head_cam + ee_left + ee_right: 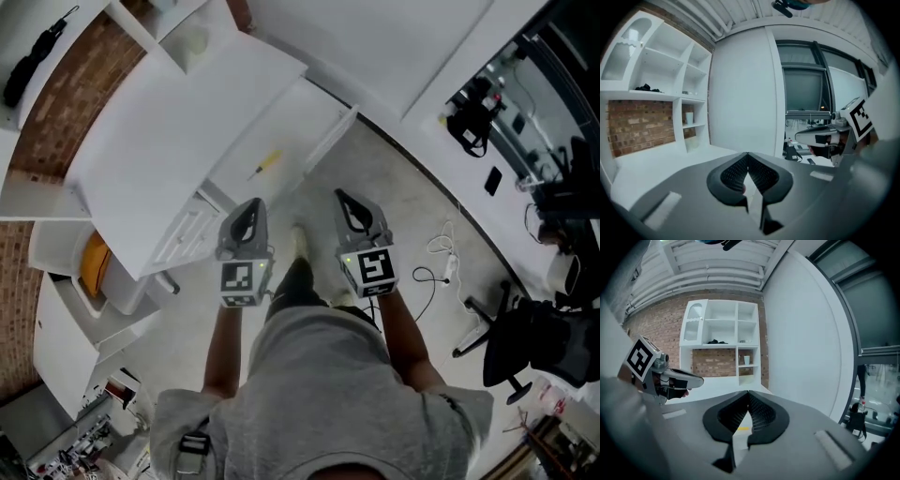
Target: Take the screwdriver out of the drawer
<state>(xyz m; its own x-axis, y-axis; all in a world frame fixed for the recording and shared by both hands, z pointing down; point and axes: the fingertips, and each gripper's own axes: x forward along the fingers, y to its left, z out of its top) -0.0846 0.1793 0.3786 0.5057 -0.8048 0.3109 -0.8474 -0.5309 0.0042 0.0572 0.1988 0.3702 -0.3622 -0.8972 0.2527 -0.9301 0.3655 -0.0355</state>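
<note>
A yellow-handled screwdriver (267, 162) lies in the open white drawer (330, 137) under the white counter (178, 141). Both grippers are held side by side in front of the drawer, apart from it. My left gripper (253, 202) is shut and empty, its tip (747, 154) pointing over the counter. On the right, my right gripper (343, 196) is also shut with nothing in it, tips (748, 393) meeting. A small yellow strip (744, 428), apparently the screwdriver, shows through the gap below its pads.
White shelves (724, 338) with a brick back stand behind the counter. A tall white panel (740, 89) rises at the counter's right end. On the floor lie cables (441, 262) and a black office chair (525, 347). A white bin (94, 272) sits left.
</note>
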